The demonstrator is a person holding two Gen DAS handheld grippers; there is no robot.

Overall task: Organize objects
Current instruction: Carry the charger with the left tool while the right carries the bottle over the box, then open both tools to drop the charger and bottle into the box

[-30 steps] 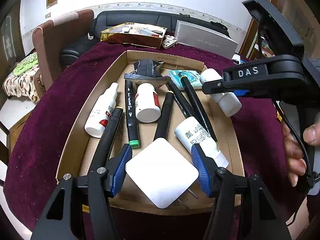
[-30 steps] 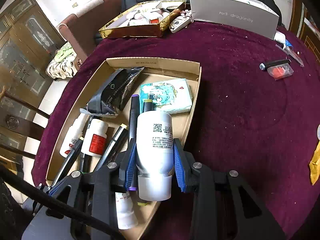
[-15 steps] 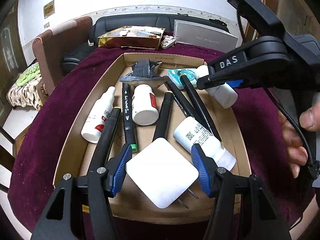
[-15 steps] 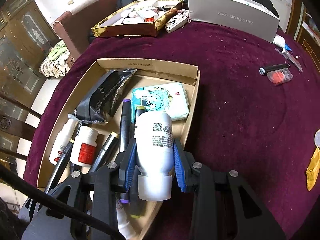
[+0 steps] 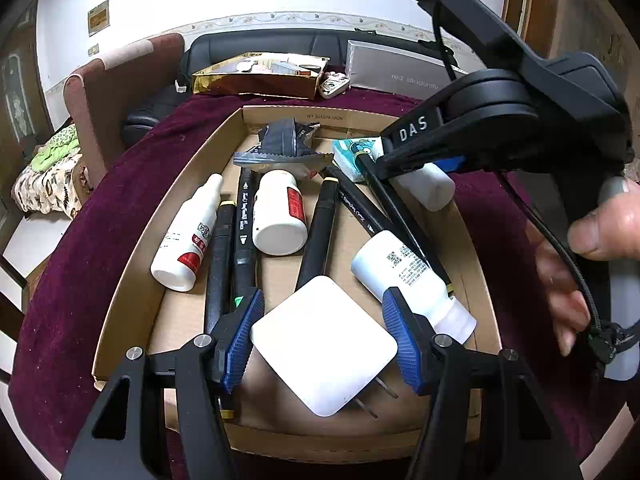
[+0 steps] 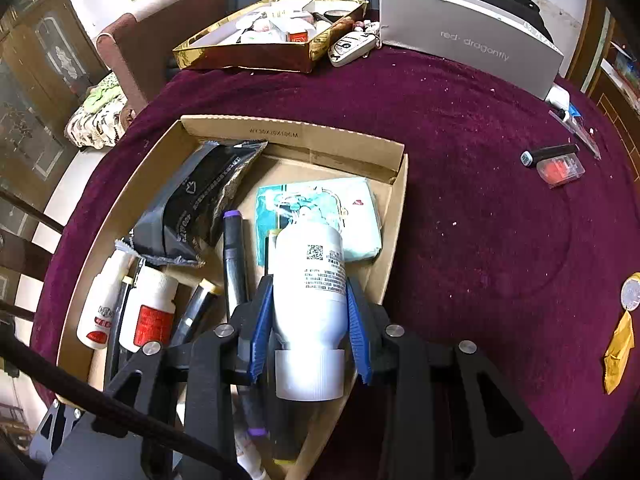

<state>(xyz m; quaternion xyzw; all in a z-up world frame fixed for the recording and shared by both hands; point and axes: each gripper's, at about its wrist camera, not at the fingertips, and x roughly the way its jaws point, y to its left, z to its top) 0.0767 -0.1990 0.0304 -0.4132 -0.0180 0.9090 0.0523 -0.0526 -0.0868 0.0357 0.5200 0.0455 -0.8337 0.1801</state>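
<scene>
My left gripper [image 5: 323, 300] is shut on a white square charger [image 5: 324, 348], its prongs pointing down, just above the near end of the cardboard tray [image 5: 132, 292]. My right gripper [image 6: 309, 284] is shut on a white bottle [image 6: 310, 280] with a QR label, held over the tray's right side [image 6: 296, 136] above a turquoise tissue pack [image 6: 340, 216]. In the left wrist view the same right gripper [image 5: 396, 168] and its bottle [image 5: 428, 190] come in from the upper right. In the tray lie several black markers [image 5: 320, 232], another QR-label bottle [image 5: 400, 272], a red-label bottle [image 5: 280, 216], a spray bottle [image 5: 188, 236] and a black pouch [image 5: 284, 140].
A person's hand [image 5: 592, 240] grips the right tool. Beyond the tray on the maroon cloth stand a gold box [image 6: 248, 56], a key fob [image 6: 352, 46] and a grey box [image 6: 472, 48]. To the right lie a black stick with a red case [image 6: 556, 160], a coin [image 6: 632, 292] and a yellow wrapper [image 6: 618, 352].
The right gripper, still holding its bottle, has edged a little further over the tray. The left gripper keeps the charger in the same place.
</scene>
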